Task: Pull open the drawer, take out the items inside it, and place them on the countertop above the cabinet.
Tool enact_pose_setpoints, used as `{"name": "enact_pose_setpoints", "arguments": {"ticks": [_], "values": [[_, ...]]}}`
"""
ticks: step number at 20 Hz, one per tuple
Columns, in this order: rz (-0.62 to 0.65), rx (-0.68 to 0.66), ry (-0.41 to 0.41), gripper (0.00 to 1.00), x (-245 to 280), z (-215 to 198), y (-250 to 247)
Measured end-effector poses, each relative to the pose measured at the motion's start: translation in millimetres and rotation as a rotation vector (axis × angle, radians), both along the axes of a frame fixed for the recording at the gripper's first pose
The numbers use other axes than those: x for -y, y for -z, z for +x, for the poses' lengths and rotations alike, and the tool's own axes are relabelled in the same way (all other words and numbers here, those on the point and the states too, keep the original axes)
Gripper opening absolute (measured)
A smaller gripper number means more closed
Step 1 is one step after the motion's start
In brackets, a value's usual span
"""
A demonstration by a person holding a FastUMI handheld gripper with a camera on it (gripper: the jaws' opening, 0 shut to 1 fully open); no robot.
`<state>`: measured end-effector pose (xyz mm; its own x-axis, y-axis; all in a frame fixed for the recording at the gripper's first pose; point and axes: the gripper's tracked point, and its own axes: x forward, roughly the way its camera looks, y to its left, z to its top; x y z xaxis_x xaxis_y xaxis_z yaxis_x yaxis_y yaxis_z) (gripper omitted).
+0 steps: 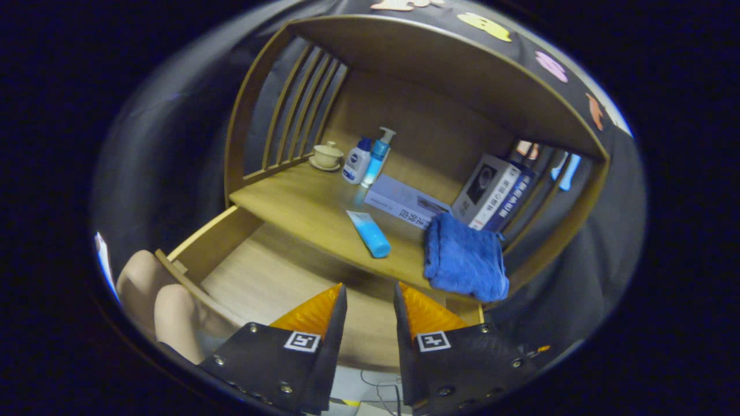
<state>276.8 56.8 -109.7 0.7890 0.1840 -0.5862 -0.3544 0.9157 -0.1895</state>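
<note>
Gripper view: gripper point(370, 294) fingers are parted with a narrow gap, nothing between them, hovering over the pulled-out drawer point(277, 271). Drawer interior is bare pale wood as far as visible; its left wall runs back toward the cabinet, and its front lip sits just left of the fingers. A person's hand point(159, 297) rests on that front-left corner of the drawer.

Bench point(306, 205) (the cabinet's countertop) lies beyond the fingers, above the drawer. On it:
- blue tube point(369, 233), lying flat, just ahead of the fingers and slightly left of the gap. Long axis runs diagonally; the cap end points toward the bench front edge and the fingers, the flat crimped end points away toward the back left.
- blue cloth point(464, 259), folded, ahead of the right finger, hanging over the bench front edge. Right of the tube, not touching it.
- flat box point(404, 202), lying behind the tube and cloth, long axis diagonal.
- books point(494, 193), leaning upright at the right side behind the cloth.
- white bottle point(356, 163) and blue pump bottle point(378, 156), upright, side by side near the back wall.
- lidded cup on a saucer point(326, 156), left of the bottles, near the slatted side panel.

Tube, cloth and the rest are all well clear of the fingers.
</note>
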Motion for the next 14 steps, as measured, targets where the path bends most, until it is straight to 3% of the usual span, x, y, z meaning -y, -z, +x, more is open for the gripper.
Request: {"name": "enact_pose_setpoints", "arguments": {"ticks": [7, 11, 14], "values": [[0.169, -0.067, 0.150, 0.46, 4.3, -70.6, 58.5], [0.273, -0.082, 0.227, 0.47, 4.7, -72.2, 91.1], [0.324, -0.054, 0.238, 0.44, 2.4, -71.5, 91.1]]}}
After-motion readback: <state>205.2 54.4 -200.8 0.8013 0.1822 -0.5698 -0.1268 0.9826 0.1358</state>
